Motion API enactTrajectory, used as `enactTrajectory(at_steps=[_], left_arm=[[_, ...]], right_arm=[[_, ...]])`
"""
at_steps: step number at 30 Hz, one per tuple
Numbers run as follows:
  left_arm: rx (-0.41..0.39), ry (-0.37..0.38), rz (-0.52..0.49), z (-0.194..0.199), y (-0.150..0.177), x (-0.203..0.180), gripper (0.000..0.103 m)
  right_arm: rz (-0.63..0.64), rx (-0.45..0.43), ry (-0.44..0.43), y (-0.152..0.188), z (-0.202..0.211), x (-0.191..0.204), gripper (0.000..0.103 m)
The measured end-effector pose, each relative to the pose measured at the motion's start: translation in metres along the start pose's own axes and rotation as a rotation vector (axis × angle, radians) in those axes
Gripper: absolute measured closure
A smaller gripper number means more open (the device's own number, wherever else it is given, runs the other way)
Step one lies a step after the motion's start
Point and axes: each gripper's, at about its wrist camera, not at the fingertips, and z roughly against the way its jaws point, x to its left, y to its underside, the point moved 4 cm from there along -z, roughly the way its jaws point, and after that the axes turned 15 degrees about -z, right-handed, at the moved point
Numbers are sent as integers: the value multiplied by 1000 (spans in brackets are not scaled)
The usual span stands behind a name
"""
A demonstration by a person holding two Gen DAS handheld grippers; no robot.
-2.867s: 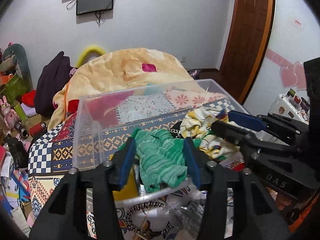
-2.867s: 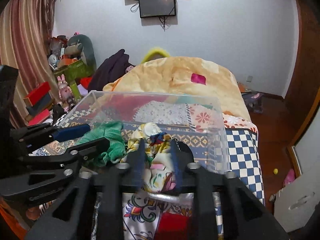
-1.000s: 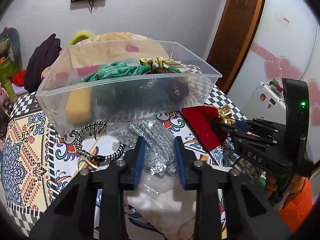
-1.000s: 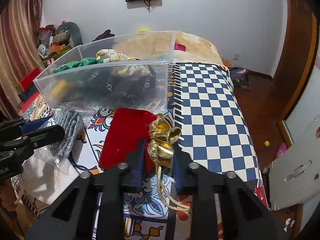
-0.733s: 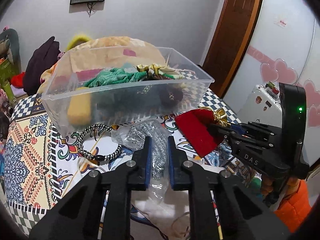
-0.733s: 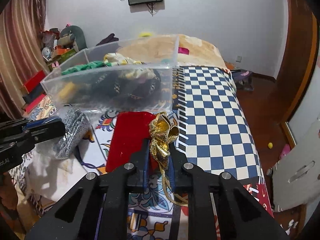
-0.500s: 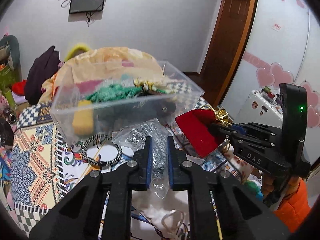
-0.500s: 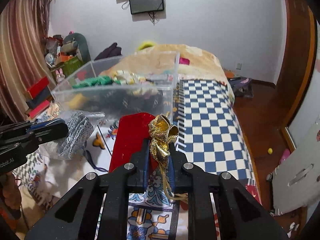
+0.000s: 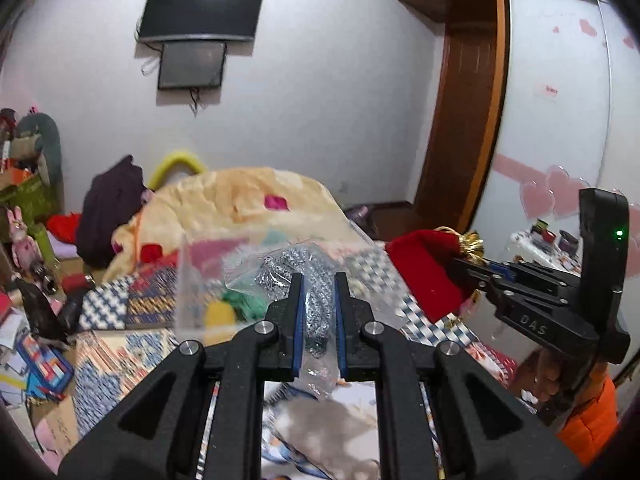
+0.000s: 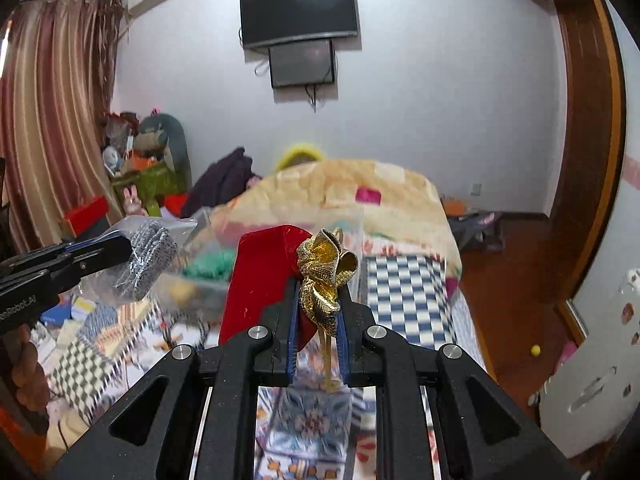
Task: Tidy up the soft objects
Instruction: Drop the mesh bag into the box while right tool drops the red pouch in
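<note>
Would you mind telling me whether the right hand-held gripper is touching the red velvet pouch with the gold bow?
Touching. The right wrist view shows the right hand-held gripper shut on the red velvet pouch at its gold bow, lifted.

red pouch (image 10: pixel 260 276), gold bow (image 10: pixel 325 280), blue-white checked bedspread (image 10: pixel 404 300).

- My two wrist views are evenly lit by soft indoor light, with no hard shadows.
- Glare streaks across the top of the wall television (image 9: pixel 200 10), and the same screen (image 10: pixel 298 12) shows a bright line in my right view.
- Motion blur smears the clear bin (image 9: pixel 208 280) at centre left and the patterned bedspread (image 10: pixel 120 344) at lower left.
- The door frame (image 10: pixel 592 120) bows at the right edge, and black vignetting fills every corner.
</note>
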Motion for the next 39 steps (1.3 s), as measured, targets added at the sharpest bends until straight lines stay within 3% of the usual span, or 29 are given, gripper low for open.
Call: enactTrajectory(at_steps=[9, 18, 29, 39], left_arm=[[7, -86, 24, -33, -13, 40, 91], [67, -85, 20, -79, -14, 51, 91], [174, -79, 51, -133, 5, 58, 91], [239, -49, 70, -154, 18, 59, 91]], right_arm=[[-7, -38, 0, -18, -26, 16, 89], [-21, 3, -6, -25, -63, 29, 89], [10, 124, 8, -17, -108, 42, 88], [67, 229, 65, 1, -132, 43, 85]])
